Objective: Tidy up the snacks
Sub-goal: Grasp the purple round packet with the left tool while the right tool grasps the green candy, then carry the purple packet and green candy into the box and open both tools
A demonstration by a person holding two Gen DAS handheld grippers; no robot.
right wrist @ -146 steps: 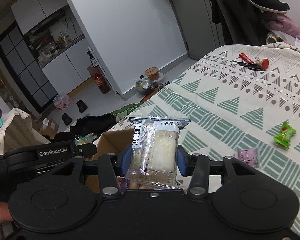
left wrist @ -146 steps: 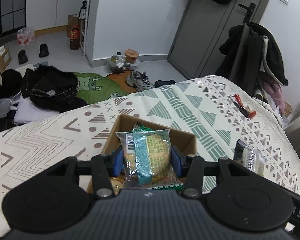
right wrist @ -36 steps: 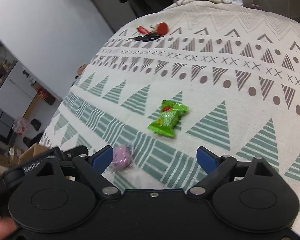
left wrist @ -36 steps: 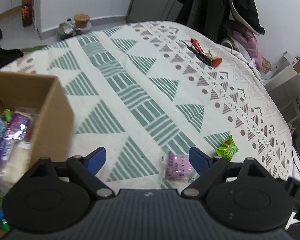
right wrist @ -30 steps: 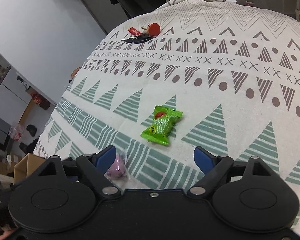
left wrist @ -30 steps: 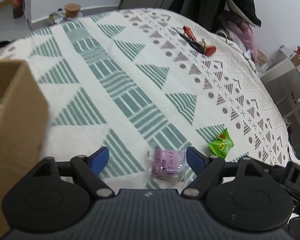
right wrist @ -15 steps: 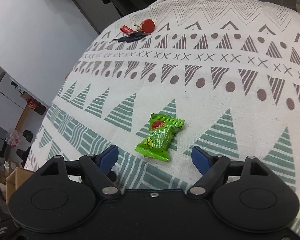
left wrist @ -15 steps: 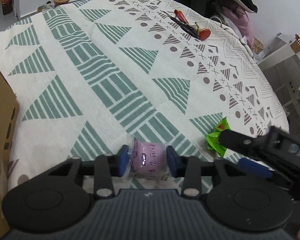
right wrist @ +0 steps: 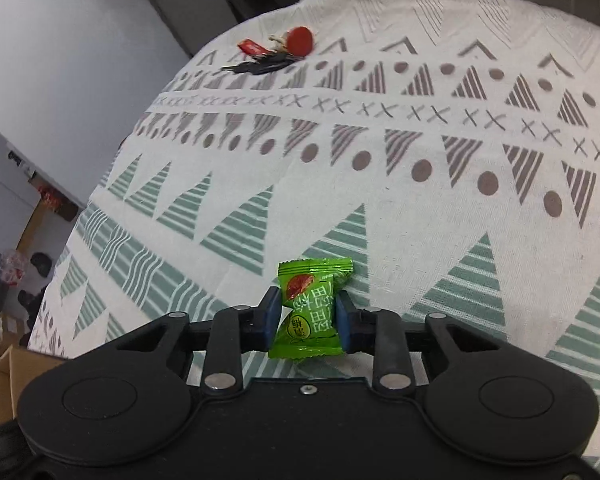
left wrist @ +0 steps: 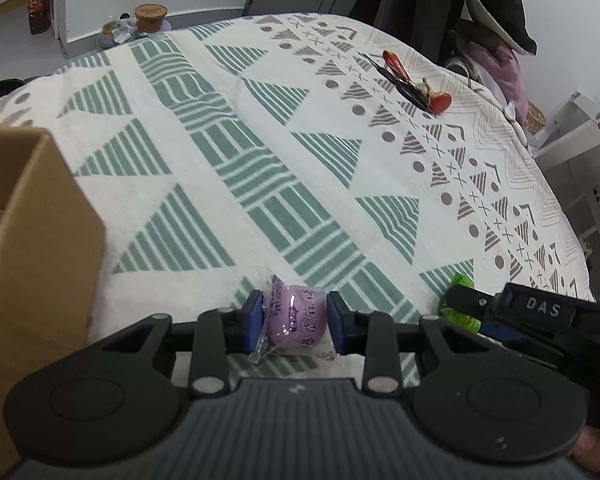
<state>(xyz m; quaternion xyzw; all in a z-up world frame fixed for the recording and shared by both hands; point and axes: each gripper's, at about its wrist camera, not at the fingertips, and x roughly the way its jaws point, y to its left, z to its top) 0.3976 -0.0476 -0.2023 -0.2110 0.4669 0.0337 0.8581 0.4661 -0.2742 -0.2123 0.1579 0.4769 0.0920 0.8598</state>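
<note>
My left gripper [left wrist: 295, 322] has just closed its jaws on the round purple wrapped snack [left wrist: 296, 318]; the packet's lower end is hidden behind the tool body. My right gripper [right wrist: 307, 320] has just closed on the green foil candy packet [right wrist: 310, 312]. The brown cardboard box [left wrist: 40, 232] is cut off at the left. Both snacks lie on the patterned cream-and-green bedspread [left wrist: 260, 152], bare up to the red-tagged keys [left wrist: 414, 84].

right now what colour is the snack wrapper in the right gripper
Bright green wrapper with a red spot, clearest in the right wrist view.
</note>
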